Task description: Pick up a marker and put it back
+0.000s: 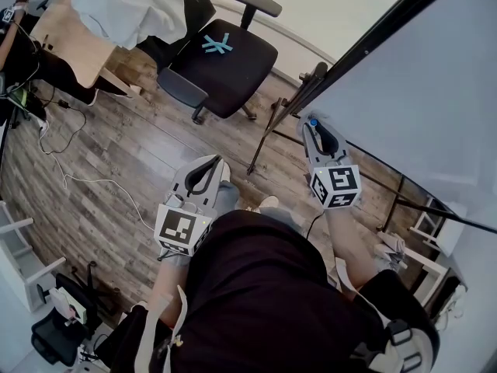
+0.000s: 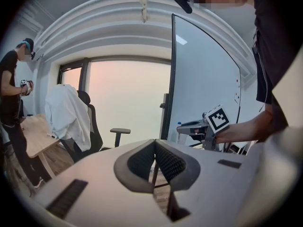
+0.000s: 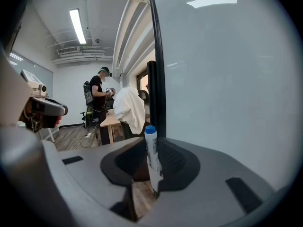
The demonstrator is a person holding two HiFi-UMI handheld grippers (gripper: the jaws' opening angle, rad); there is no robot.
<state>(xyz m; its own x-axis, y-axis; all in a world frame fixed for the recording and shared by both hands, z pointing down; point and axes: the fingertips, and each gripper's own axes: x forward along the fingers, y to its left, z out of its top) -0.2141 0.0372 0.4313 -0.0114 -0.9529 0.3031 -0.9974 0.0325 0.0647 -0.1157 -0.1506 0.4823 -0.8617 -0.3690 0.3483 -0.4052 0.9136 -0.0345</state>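
A white marker [image 3: 152, 157] with a blue cap stands upright between the pads of my right gripper [image 3: 149, 150], which is shut on it. In the head view the blue cap [image 1: 312, 121] pokes out past the right gripper [image 1: 315, 130], close to the lower left edge of the whiteboard [image 1: 419, 92]. My left gripper [image 1: 210, 171] hangs lower and to the left over the wooden floor, its jaws closed with nothing in them. The left gripper view shows its own fingertips [image 2: 154, 144] touching, and the right gripper [image 2: 193, 126] beside the whiteboard [image 2: 203, 79].
A black office chair [image 1: 225, 61] stands ahead on the wood floor, beside a desk [image 1: 70, 29] draped with white cloth. The whiteboard's stand legs [image 1: 268, 138] reach down between the grippers. Cables [image 1: 78, 179] trail at left. Another person [image 3: 97, 98] stands far back.
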